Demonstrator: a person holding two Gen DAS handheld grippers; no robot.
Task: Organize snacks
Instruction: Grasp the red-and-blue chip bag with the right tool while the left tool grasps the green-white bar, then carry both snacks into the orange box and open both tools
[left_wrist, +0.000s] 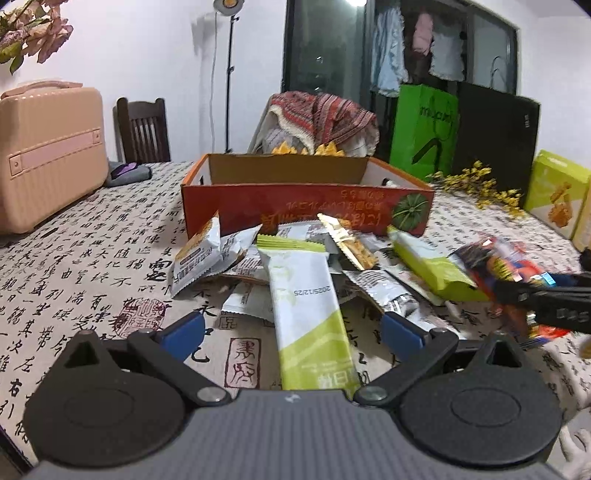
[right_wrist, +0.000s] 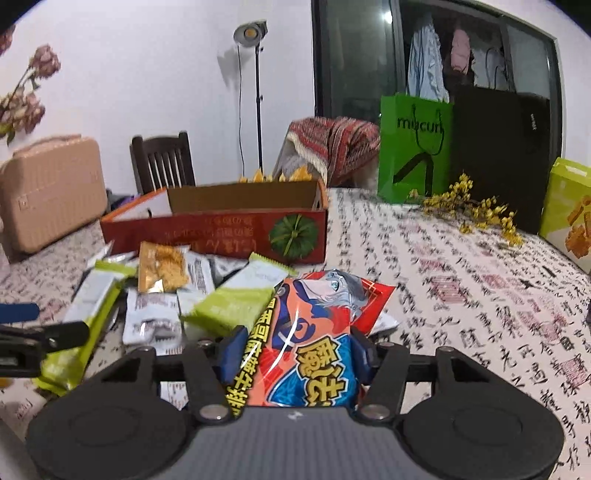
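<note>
Snack packets (left_wrist: 295, 266) heaped before red box (left_wrist: 306, 206) — empty.

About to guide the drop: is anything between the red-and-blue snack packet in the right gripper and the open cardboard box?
Only the loose wrapper pile lies low before the box, left of the packet pinched in the right gripper.

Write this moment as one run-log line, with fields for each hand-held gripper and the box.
left hand-held gripper: open over green-white bar | right hand-held gripper: shut on red-blue snack bag | red box: open
</note>
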